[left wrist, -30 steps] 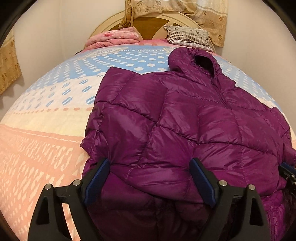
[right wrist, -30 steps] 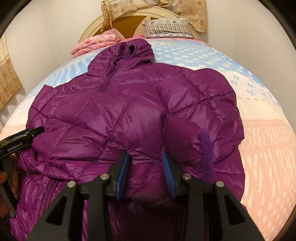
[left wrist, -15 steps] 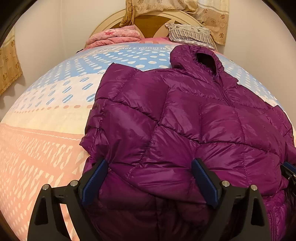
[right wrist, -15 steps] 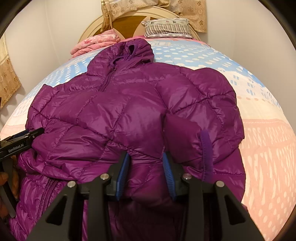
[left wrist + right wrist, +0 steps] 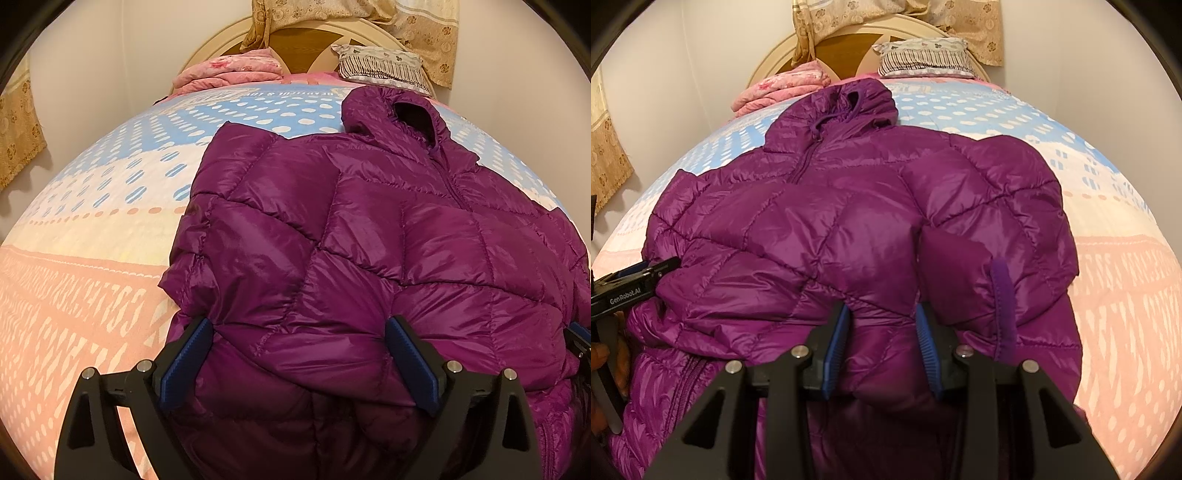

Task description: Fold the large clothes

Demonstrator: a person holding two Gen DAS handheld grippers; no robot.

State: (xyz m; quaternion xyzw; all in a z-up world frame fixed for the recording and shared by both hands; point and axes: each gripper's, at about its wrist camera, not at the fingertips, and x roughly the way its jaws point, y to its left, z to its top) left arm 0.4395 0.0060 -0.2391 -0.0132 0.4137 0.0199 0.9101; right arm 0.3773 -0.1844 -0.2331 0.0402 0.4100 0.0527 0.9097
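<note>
Purple jacket (image 5: 369,236) on bed (image 5: 74,295), left tool (image 5: 299,354) spread and widening around its fold, right tool (image 5: 884,339) apparently clamping hem, lower edge hidden.

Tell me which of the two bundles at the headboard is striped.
The striped pillow, on the right against the headboard; the pink folded blanket to its left is floral instead.

Purple quilted down jacket (image 5: 369,258) lies spread on the bed, filling the centre and lower right of the left wrist view. Hood (image 5: 846,107) points to the upper centre of the right wrist view. Sleeves folded in over body; elastic cuff (image 5: 1003,306) at lower right.
</note>
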